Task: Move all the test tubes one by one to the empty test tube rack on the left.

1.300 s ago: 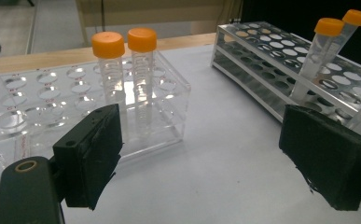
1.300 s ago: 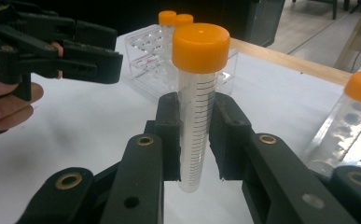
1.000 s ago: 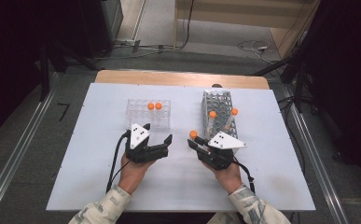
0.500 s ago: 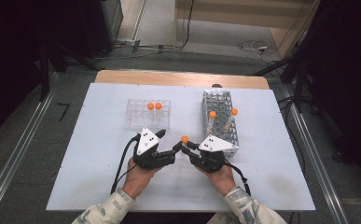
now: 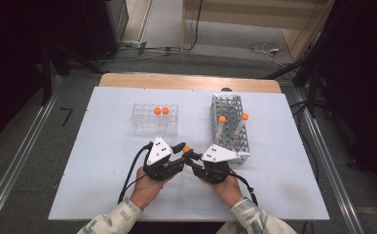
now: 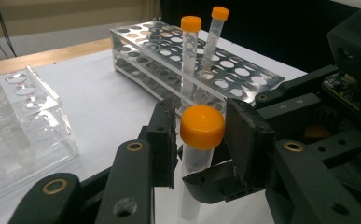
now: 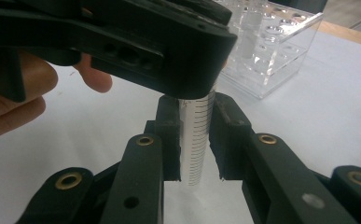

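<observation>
A clear tube with an orange cap stands upright between my two grippers at the table's front middle. My right gripper is shut on the tube's graduated body, pads on both sides. My left gripper has just been closing, and its pads now sit against the orange cap. In the high view the left gripper and right gripper meet nose to nose. The left gripper's jaw hides the tube's top in the right gripper view.
A clear rack holding two orange-capped tubes stands behind the left hand. A perforated metal rack with two more capped tubes stands at the right, close to the right gripper. The white table stretches wide on both sides.
Both hands have come together at the table's front middle. The right gripper carried the tube leftward and lower. The left gripper's jaws went from wide apart to closed about the cap.
</observation>
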### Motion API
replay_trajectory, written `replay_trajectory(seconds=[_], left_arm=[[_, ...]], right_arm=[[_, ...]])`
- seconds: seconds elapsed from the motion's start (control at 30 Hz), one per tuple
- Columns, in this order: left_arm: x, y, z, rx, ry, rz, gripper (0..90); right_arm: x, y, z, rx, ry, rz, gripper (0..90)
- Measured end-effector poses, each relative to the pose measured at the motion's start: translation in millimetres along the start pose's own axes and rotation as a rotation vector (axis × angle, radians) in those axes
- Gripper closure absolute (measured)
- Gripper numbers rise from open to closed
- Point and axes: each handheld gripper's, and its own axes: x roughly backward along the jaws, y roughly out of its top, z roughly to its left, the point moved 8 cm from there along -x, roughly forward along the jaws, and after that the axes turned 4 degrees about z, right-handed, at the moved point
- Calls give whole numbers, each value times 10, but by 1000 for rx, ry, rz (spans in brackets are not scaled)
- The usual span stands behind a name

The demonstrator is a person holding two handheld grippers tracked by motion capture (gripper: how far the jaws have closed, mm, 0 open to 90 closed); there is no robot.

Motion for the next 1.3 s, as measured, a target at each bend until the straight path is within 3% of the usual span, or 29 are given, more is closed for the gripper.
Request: replay_trajectory(seconds=[0.1,0.5,0.67,0.83,0.97,1.3], left_arm=[[-3,-4,-2,-6,3,-1,696],[27,32,2,-4,1,-25,709],[60,57,65,2,22,-36,709],[107,77,264,31,83,-50,709],[149,93,402,51,120,-58,709],[248,167,659,91,188,-74,709]], right_arm=[[3,4,3,0,0,-2,715],[34,30,4,0,5,-15,703],[49,29,-42,-18,-3,-8,567],[74,22,-112,-33,-23,5,416],[96,3,-178,-55,-48,24,345],[221,-12,-325,-78,-78,24,319]])
